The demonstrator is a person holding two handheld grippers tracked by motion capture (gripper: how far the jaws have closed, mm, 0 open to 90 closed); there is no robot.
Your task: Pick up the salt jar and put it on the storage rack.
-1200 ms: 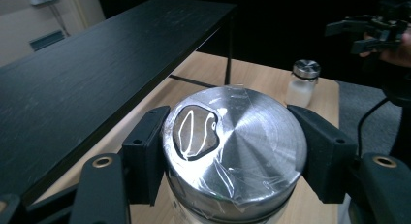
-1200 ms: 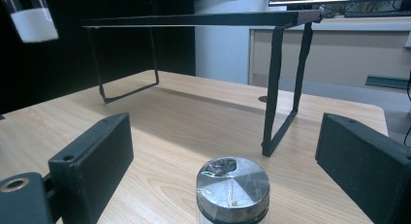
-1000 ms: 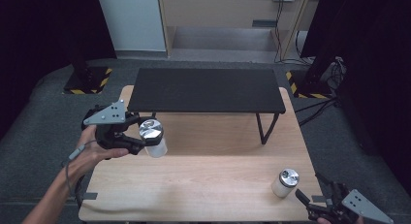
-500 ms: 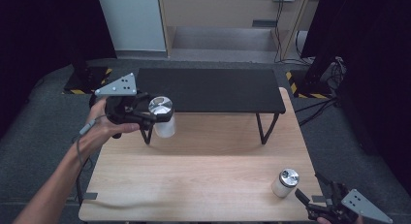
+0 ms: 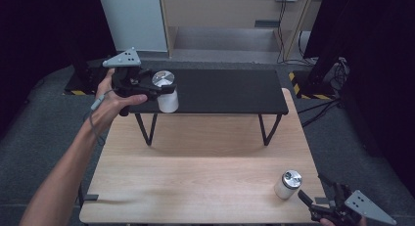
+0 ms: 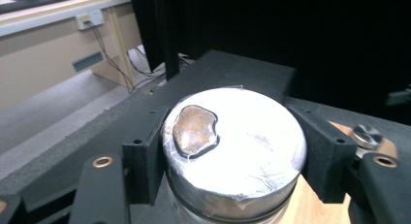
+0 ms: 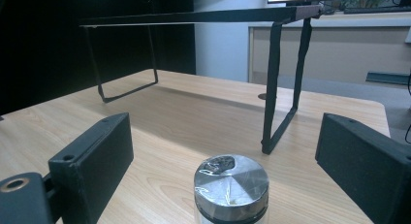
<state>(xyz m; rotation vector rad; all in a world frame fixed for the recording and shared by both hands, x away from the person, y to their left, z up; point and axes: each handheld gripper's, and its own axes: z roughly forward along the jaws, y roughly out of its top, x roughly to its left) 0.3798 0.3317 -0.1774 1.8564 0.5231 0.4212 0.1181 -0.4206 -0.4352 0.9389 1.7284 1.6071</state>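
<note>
My left gripper (image 5: 164, 85) is shut on a white can with a silver lid (image 5: 166, 95), held in the air at the left front edge of the black raised shelf (image 5: 225, 91). In the left gripper view both jaws press the sides of that can (image 6: 242, 151), whose lid has a dark rusty patch. A second white can with a silver lid (image 5: 288, 184) stands on the wooden table (image 5: 195, 182) near its front right corner. My right gripper (image 5: 311, 187) sits just right of it, open. In the right gripper view this can (image 7: 231, 187) stands between and just ahead of the wide-apart jaws, untouched.
The black shelf stands on thin metal legs (image 5: 147, 130) across the far half of the table, with free room under it. Grey floor surrounds the table, and cabinets (image 5: 225, 15) line the back wall. Black and yellow striped plates (image 5: 313, 89) lie on the floor.
My left gripper has carried its can up and away from the table's left side to the shelf's left front edge. The right gripper and its can have stayed put.
</note>
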